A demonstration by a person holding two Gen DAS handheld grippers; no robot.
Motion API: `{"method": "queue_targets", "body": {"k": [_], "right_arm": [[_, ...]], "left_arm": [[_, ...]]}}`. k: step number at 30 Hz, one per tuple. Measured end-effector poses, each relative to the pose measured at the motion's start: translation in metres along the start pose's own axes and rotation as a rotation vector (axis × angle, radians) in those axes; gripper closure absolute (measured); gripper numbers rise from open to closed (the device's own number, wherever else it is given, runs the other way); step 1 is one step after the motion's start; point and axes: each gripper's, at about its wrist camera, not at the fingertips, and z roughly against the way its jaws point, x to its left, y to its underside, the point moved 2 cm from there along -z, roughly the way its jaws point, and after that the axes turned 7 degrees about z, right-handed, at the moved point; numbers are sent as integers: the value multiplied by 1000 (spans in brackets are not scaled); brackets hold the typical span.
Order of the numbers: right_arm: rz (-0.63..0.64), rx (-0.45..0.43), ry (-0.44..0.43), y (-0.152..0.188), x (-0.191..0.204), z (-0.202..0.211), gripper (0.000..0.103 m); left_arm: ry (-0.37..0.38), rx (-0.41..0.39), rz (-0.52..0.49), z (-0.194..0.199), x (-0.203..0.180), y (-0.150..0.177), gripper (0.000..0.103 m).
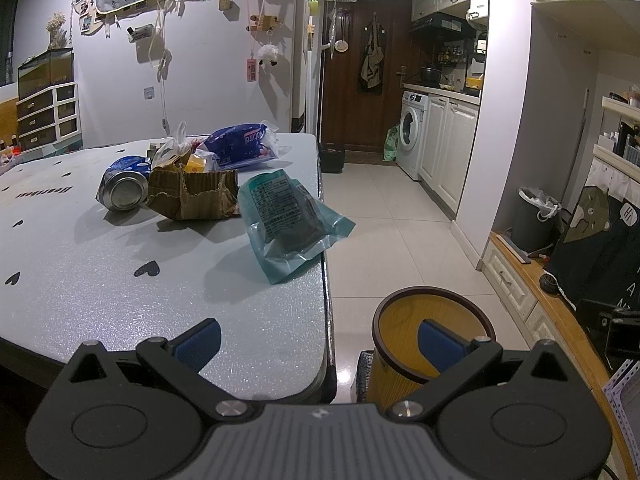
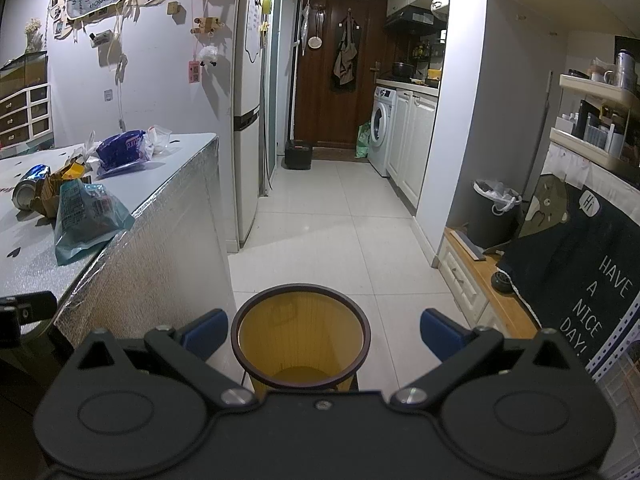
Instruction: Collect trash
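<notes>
Both tongs, left (image 1: 318, 342) and right (image 2: 322, 334), gape empty; left should reach far-left, pinching the teal wrapper (image 1: 288, 226) overhanging the surface (image 1: 120, 300) beside the yellow bin (image 2: 300, 336).

A teal pouch (image 1: 290, 224) lies at the table's edge. Behind it sit a torn carton (image 1: 194, 196), a can (image 1: 124, 188) on its side and a blue bag (image 1: 242, 146). The yellow bin (image 2: 300, 336) stands open on the floor.

Pale tiled floor (image 2: 340, 216) runs down to a dark wooden door (image 2: 336, 64); a washing machine (image 2: 382, 128) sits under white cabinets, a fridge (image 2: 248, 120) left, photo-covered wall (image 1: 160, 20) dimly lit.
</notes>
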Motion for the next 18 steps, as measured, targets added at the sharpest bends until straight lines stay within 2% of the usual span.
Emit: {"method": "queue_targets", "body": {"k": [18], "right_arm": [[0, 0, 1, -1, 1, 0, 0]], "left_arm": [[0, -1, -3, 4, -2, -1, 0]]}}
